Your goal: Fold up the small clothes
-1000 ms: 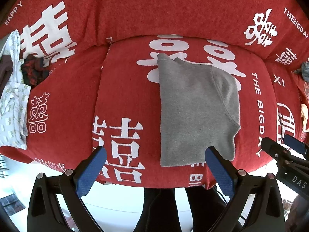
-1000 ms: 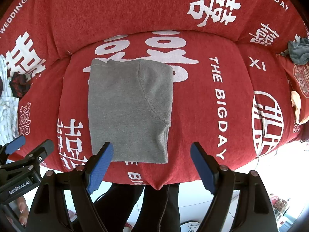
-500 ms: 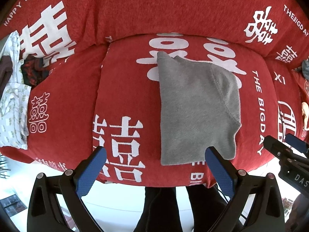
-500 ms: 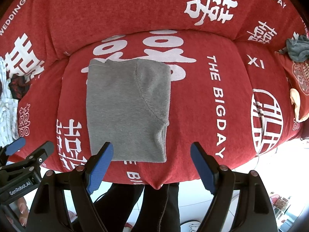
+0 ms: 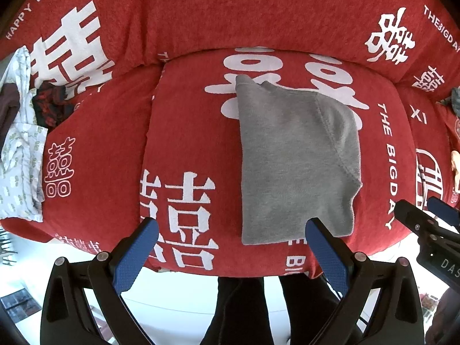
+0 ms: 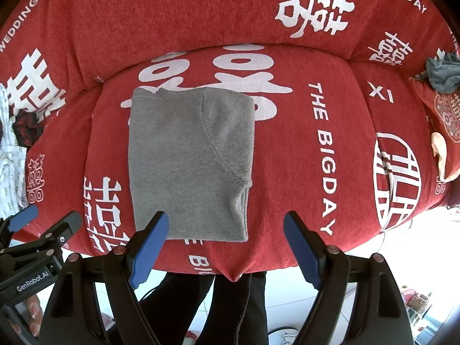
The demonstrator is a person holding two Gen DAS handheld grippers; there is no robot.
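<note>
Barely shifted since a second ago: same gray garment on the same cushion, both grippers hanging over the front edge as before, only a slight drift of the scene in both views.

Spread under everything, a red sofa cover [image 5: 187,132] printed with white characters and lettering, filling the space beyond and between both pairs of fingers.

Lying flat on the middle seat cushion, a folded gray garment [image 6: 189,161], fleecy, with a curved seam toward its right side. Just beyond the fingertips of the right gripper [image 6: 225,247], with its near hem running behind that gripper's left finger and ending in the gap between the fingers. Seen from the left gripper [image 5: 231,248], its near right corner tucked behind the right finger, its near left corner in the gap between the two.

Far off to the left of the left gripper's fingers, a heap of other clothes [image 5: 20,149], pale patterned cloth plus something dark red, possibly a second piece; hard to tell at the warped edge.

Well right of the right gripper's fingers, a small dark gray cloth [image 6: 442,72] bunched on the far cushion.

Both grippers spread wide, blue pads apart, gripping nothing, touching no cloth.
</note>
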